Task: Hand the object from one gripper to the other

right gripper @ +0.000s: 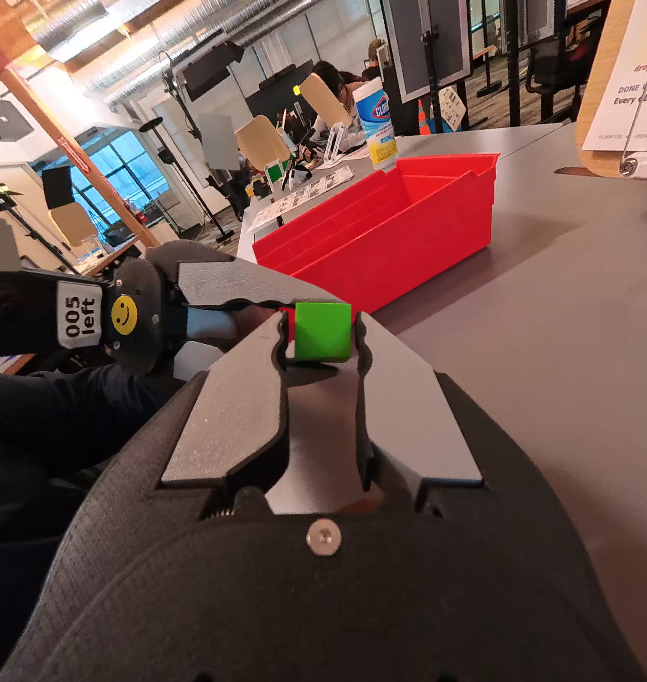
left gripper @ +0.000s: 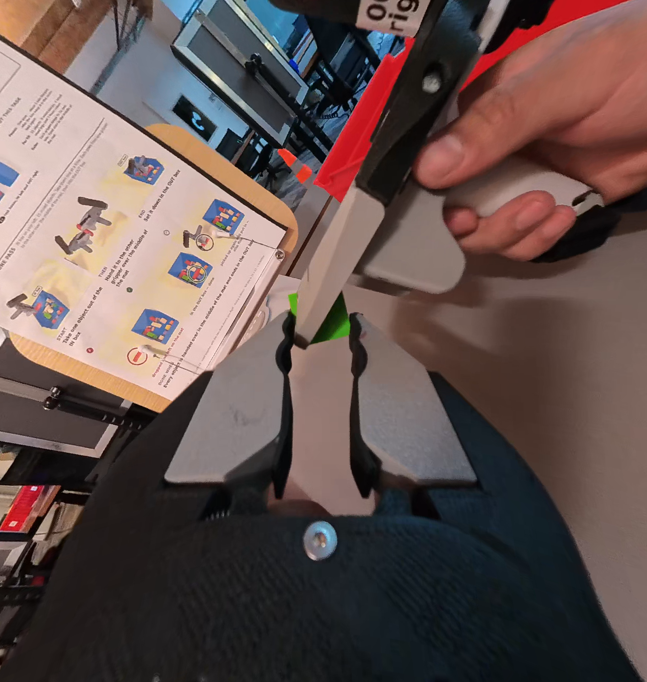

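Note:
A green cube (right gripper: pixel 322 330) is held above the grey table (right gripper: pixel 536 350). My left gripper (left gripper: pixel 320 324) is shut on it; in the left wrist view the cube (left gripper: pixel 334 324) shows between its pads, partly behind a grey finger (left gripper: pixel 333 265) of the right gripper. In the right wrist view the left gripper's upper finger (right gripper: pixel 240 288) reaches in from the left and lies on the cube's top. My right gripper (right gripper: pixel 322 328) straddles the cube from the sides. A thin gap shows between each of its pads and the cube, so it is open.
A red bin (right gripper: pixel 388 240) stands on the table just behind the cube. An instruction sheet on a wooden board (left gripper: pixel 111 221) stands at the left gripper's left. A wipes canister (right gripper: pixel 375 121) is beyond the bin. A hand (left gripper: pixel 536 129) holds the right gripper. Left and right tips are no more than a few centimetres apart.

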`<action>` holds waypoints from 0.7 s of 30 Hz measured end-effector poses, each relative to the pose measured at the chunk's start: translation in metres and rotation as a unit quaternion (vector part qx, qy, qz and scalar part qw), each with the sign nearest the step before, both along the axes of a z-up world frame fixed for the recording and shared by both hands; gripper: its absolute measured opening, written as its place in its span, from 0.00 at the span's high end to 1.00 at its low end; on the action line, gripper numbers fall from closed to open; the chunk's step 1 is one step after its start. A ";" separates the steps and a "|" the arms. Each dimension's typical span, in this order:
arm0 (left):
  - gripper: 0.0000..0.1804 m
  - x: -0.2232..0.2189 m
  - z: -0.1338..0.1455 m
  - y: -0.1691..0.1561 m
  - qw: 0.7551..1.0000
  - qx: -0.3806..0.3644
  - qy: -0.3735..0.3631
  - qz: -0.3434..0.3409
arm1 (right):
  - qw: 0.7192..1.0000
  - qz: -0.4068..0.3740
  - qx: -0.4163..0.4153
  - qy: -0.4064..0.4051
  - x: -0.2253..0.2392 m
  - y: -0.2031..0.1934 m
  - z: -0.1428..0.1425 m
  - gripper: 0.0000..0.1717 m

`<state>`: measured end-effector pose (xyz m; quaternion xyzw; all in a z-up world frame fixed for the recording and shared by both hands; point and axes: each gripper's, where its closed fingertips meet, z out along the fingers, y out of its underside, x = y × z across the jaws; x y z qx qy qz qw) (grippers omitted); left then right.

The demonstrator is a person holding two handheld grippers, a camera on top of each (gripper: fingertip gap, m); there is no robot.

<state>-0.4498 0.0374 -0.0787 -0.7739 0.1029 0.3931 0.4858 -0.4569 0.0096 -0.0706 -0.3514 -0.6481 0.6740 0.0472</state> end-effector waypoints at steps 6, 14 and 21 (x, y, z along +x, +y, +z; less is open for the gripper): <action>0.86 0.002 -0.003 0.001 1.000 -0.012 0.025 -0.001 | 0.999 0.010 0.031 -0.010 0.001 -0.006 -0.011 0.85; 0.86 0.002 -0.003 -0.002 1.000 0.018 0.019 0.001 | 0.999 0.001 0.047 -0.008 0.001 -0.006 -0.013 0.85; 0.71 0.000 -0.008 -0.007 0.994 0.073 -0.078 0.017 | 0.995 -0.074 0.065 0.001 -0.015 0.019 -0.013 0.85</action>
